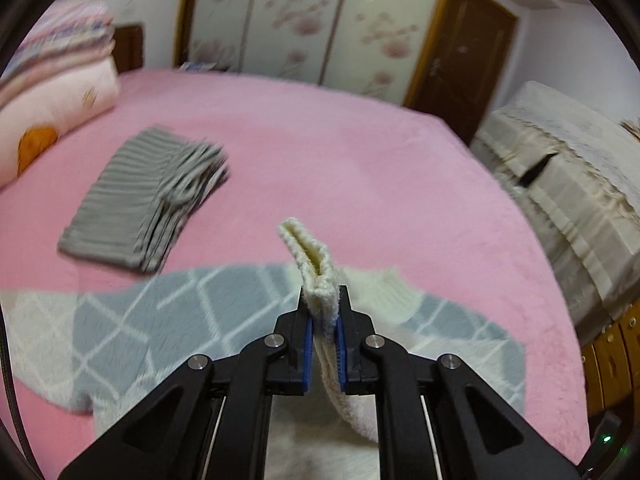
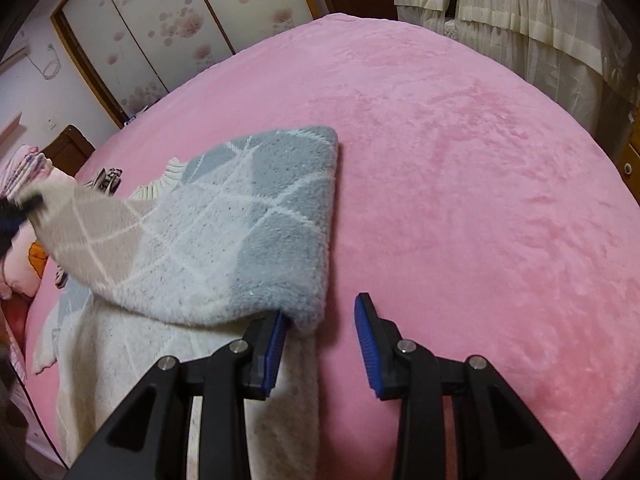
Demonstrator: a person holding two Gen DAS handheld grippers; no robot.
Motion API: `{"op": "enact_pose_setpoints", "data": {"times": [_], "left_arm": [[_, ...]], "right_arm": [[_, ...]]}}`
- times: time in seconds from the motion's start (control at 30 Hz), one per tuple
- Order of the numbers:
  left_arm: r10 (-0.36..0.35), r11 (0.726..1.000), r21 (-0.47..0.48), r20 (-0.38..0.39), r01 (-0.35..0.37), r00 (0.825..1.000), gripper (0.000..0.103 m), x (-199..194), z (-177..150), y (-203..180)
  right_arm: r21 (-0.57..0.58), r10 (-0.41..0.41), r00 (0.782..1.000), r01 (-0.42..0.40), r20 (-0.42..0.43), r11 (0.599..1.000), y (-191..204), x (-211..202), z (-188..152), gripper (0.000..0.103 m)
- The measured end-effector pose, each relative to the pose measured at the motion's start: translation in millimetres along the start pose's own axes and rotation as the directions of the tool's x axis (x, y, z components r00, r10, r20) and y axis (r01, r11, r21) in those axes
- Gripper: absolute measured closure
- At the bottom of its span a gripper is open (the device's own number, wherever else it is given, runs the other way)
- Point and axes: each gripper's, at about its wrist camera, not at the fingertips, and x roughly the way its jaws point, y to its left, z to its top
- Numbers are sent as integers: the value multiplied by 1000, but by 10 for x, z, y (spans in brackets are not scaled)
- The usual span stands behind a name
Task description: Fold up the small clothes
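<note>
A fuzzy grey and white diamond-pattern sweater (image 1: 120,340) lies spread on the pink bed (image 1: 360,160). My left gripper (image 1: 325,296) is shut on its cream ribbed cuff (image 1: 308,252), which stands up above the fingertips with the sleeve hanging below. In the right wrist view the sweater (image 2: 240,220) is folded over itself, one sleeve lifted toward the blurred left gripper (image 2: 20,208) at the far left. My right gripper (image 2: 320,308) is open at the fold's near corner. Its left pad (image 2: 276,336) touches the fabric edge, and the gap lies mostly over bare bed (image 2: 460,160).
A folded grey striped garment (image 1: 140,208) lies further back on the bed. Stacked quilts and a pillow (image 1: 60,80) sit at the left end. Behind the bed stand a floral wardrobe (image 1: 312,20) and a brown door (image 1: 460,52). Cream-covered furniture (image 1: 560,168) flanks the right side.
</note>
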Motion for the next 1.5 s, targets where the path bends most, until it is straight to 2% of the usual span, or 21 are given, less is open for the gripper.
{"op": "enact_pose_setpoints", "data": {"times": [0.2, 0.3, 0.47, 0.6, 0.9, 1.07, 1.17, 1.27, 1.37, 1.43, 1.47, 1.5], "left_arm": [[62, 997, -43, -62, -65, 996, 96, 298, -349, 399], [81, 994, -60, -93, -87, 992, 96, 443, -461, 582], [104, 993, -45, -136, -111, 985, 95, 645, -628, 692], [110, 993, -28, -140, -115, 984, 93, 707, -709, 707], [105, 994, -3, -159, -107, 982, 93, 724, -655, 696], [73, 997, 12, -73, -72, 995, 93, 539, -371, 624], [97, 992, 81, -48, -93, 994, 93, 523, -281, 518], [145, 982, 134, -58, -136, 988, 93, 604, -330, 473], [211, 970, 150, -132, -191, 968, 82, 773, -466, 566], [238, 965, 149, -149, -216, 960, 61, 800, -532, 633], [257, 960, 149, -139, -237, 956, 55, 763, -563, 665], [271, 956, 152, -135, -251, 953, 42, 727, -568, 677]], "right_arm": [[-28, -16, 1000, 17, 7, 999, 80, 53, 22, 69], [-62, -43, 999, 44, 6, 997, 139, 80, -12, 87], [-102, -94, 995, 96, 24, 990, 187, 66, -52, 87], [-87, -92, 996, 93, 14, 992, 156, 72, -53, 87], [-98, -127, 992, 128, 14, 987, 190, 108, -43, 87], [-113, -147, 989, 149, 26, 982, 219, 102, -55, 87], [-119, -163, 986, 165, 28, 979, 250, 116, -62, 87], [-143, -187, 982, 190, 32, 971, 300, 120, -71, 87], [-146, -194, 980, 197, 33, 969, 306, 101, -73, 87], [-143, -205, 978, 206, 26, 968, 301, 79, -66, 80], [-141, -210, 977, 212, 24, 967, 303, 62, -63, 78], [-140, -209, 978, 210, 22, 968, 303, 32, -61, 76]]}}
